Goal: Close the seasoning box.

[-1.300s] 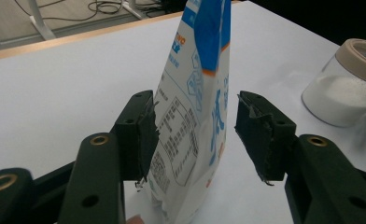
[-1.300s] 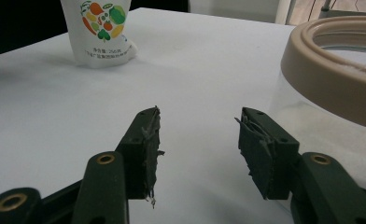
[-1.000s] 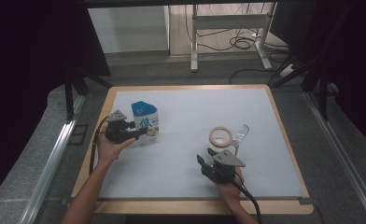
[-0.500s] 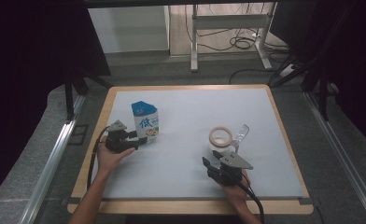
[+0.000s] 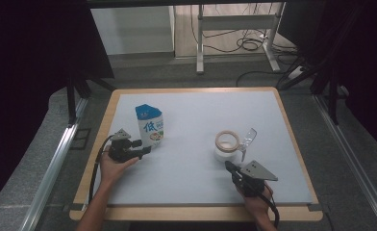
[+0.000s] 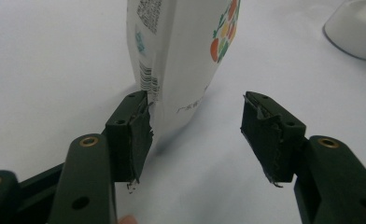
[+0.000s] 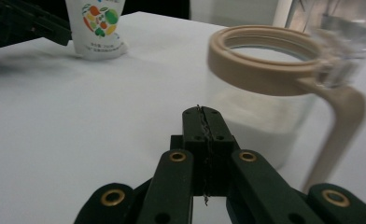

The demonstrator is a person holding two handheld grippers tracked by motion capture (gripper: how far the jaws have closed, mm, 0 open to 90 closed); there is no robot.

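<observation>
1. The table (image 5: 196, 103) is covered with a white sheet inside a wooden border, and everything stands on this sheet.
2. The pouch (image 5: 150, 126), white with a blue top and printed fruit, stands upright on the left part of the sheet. In the left gripper view its bottom corner (image 6: 181, 70) is in front of the gap between the jaws, near the left pad, and not yet between them.
3. The jug (image 5: 229, 147), clear with a beige rim and handle, stands on the right part, well apart from the pouch. In the right gripper view it (image 7: 265, 84) is just beyond the jaw tips.
4. The left gripper (image 5: 143, 150) is just beside the pouch base. Its jaws stand wide apart and grip nothing.
5. The right gripper (image 7: 204, 114) has its jaws closed together, pads touching, with nothing between them. They have just been closing.
</observation>
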